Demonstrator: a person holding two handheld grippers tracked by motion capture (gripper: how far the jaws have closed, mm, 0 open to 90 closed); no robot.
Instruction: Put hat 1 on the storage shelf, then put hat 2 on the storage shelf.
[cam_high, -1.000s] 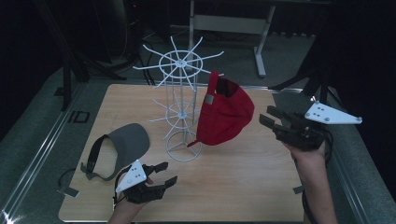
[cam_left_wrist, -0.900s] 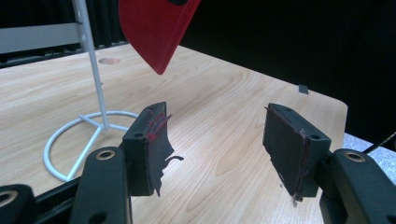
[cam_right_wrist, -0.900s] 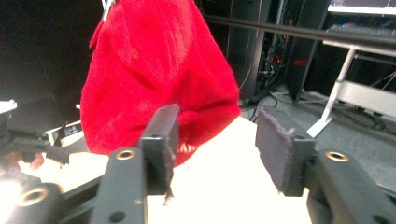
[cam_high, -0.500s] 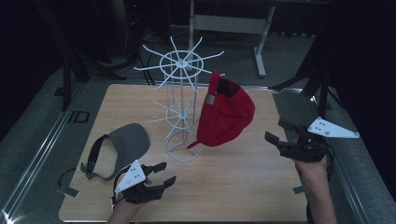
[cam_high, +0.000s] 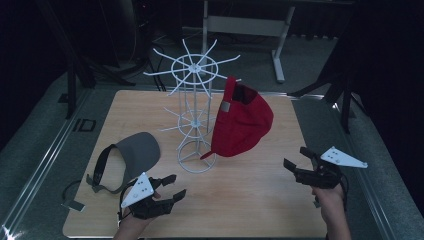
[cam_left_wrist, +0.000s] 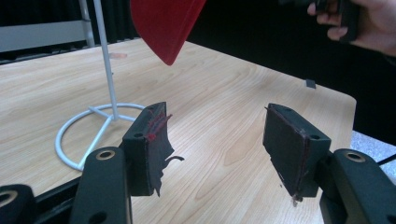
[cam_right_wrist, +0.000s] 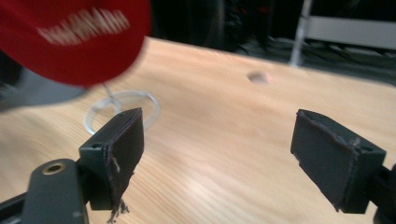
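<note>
Two hand-held grippers sit low over the table (cam_high: 260, 200), one in each hand. The right hand-held gripper (cam_high: 299, 162) is near the right edge of the table. Its jaws have just been opening, and now they stand wide apart with nothing between them. In the right gripper view you can see bare wood between the two black pads (cam_right_wrist: 127, 142), and the picture is a bit blurry. The right hand-held gripper points toward the red cap (cam_high: 241, 120), but it is apart from it and does not touch it.

The left hand-held gripper (cam_high: 172, 186) is near the front of the table, on the left. Its jaws are partly open and hold nothing. In the left gripper view the pads (cam_left_wrist: 292, 142) are apart, with only the table seen between them.

The red cap hangs on the white wire rack (cam_high: 195, 100), on the rack's right side. Its brim points down toward the table. The rack stands upright in the middle of the table on a round wire foot.

A grey visor (cam_high: 132, 155) lies flat on the table to the left of the rack, just behind the left hand-held gripper
</note>
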